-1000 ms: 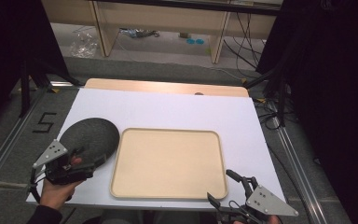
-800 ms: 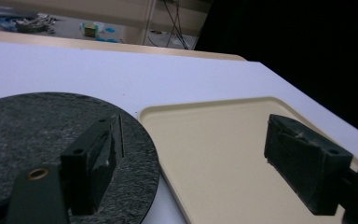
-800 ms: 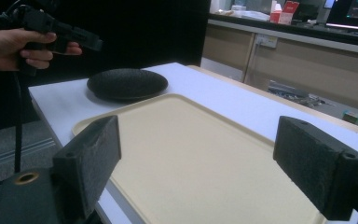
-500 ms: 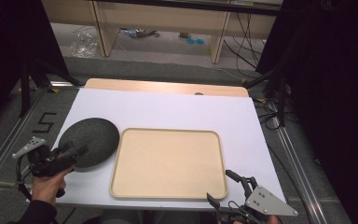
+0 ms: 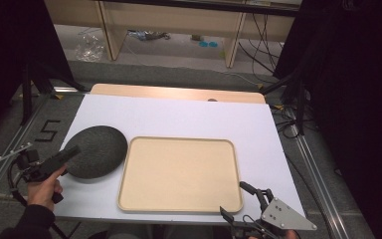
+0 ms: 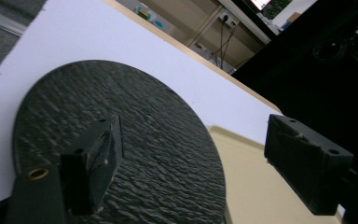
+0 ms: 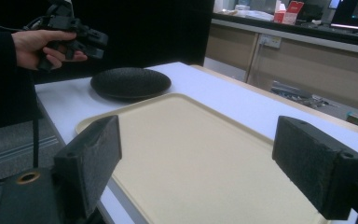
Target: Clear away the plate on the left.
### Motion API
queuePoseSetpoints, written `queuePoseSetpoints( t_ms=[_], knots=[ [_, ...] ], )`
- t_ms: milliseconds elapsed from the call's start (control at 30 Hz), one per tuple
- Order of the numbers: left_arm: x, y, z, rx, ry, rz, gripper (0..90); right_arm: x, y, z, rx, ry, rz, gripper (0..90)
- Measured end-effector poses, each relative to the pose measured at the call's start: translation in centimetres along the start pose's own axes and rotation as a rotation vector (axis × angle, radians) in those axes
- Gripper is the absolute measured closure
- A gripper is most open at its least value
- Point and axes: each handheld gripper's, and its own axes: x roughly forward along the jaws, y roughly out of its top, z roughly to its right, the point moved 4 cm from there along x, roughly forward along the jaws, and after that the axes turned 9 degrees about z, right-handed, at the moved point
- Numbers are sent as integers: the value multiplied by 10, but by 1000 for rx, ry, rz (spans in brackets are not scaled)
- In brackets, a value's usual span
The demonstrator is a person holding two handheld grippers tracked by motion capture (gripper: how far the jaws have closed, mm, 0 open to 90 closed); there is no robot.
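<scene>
Dark and rough, the plate [image 5: 95,151] is sitting on the white table [image 5: 189,117] just left of the bare tray [image 5: 181,173], so nothing looks moved yet. We are holding the left gripper [image 5: 65,154] over its near edge and the right gripper [image 5: 238,200] by the tray's corner, both with jaws apart and empty.
</scene>
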Motion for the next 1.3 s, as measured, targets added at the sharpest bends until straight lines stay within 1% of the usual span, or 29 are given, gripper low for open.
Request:
queuePoseSetpoints(
  t_ms=[33,67,100,133,200,233,267,300,333,367,400,433,500,533,600,667,733,833,900,967,1000,1033,1100,1133,1200,1233,1267,1300],
  knots=[
    [0,1,-2,-3,3,-1,197,0,0,0,1,0,0,167],
    [1,1,-3,-22,3,2,197,0,1,0,2,1,3,167],
    [1,3,-5,-30,9,6,197,0,1,0,3,7,-1,168],
    [1,3,-6,-28,23,2,198,0,0,-1,1,3,2,168],
    [1,5,-10,-38,34,6,200,0,0,0,-3,4,3,168],
    [3,6,-11,-63,48,26,200,0,1,0,-2,3,7,168],
    [3,6,-13,-66,54,24,200,0,1,0,-3,4,8,168],
    [4,6,-16,-68,43,30,201,0,1,-1,-1,6,5,169],
    [5,7,-18,-83,63,39,201,0,0,-1,-2,11,3,169],
    [6,7,-20,-78,61,40,202,0,1,-1,0,12,5,169],
    [6,8,-23,-75,71,30,203,0,1,-1,2,7,9,169],
    [7,8,-26,-82,84,25,203,1,1,-1,1,13,9,170],
    [9,7,-32,-78,101,17,204,0,0,-2,0,15,-4,170],
    [10,7,-35,-85,103,14,205,1,0,-2,-4,14,1,170],
    [11,6,-40,-89,108,5,205,1,1,-2,3,20,2,171],
    [12,6,-43,-85,121,-9,212,0,0,-2,1,20,-1,171],
    [13,6,-45,-85,125,-13,216,1,1,-2,2,27,14,171],
    [14,5,-49,-95,119,-16,219,1,0,-2,-1,22,2,171],
    [15,5,-50,-99,130,-26,220,1,1,-2,0,28,9,171],
    [15,5,-53,-112,119,-16,224,0,1,-3,-4,21,2,171],
    [15,5,-54,-116,125,-22,225,0,1,-3,-4,22,3,171],
    [15,5,-56,-125,125,-22,226,1,1,-3,-4,21,4,171],
    [16,4,-58,-130,119,-23,229,0,1,-3,-1,24,2,171],
    [17,3,-58,-127,124,-29,230,0,1,-3,-2,23,1,171],
    [19,1,-58,-126,117,-38,231,0,1,-3,-3,30,-3,172],
    [20,1,-58,-124,124,-48,231,0,1,-3,-4,30,-3,172],
    [21,1,-57,-125,108,-39,231,0,1,-3,-8,32,-4,173],
    [21,1,-57,-118,127,-45,230,1,1,-3,-10,32,-3,173]
  ],
)
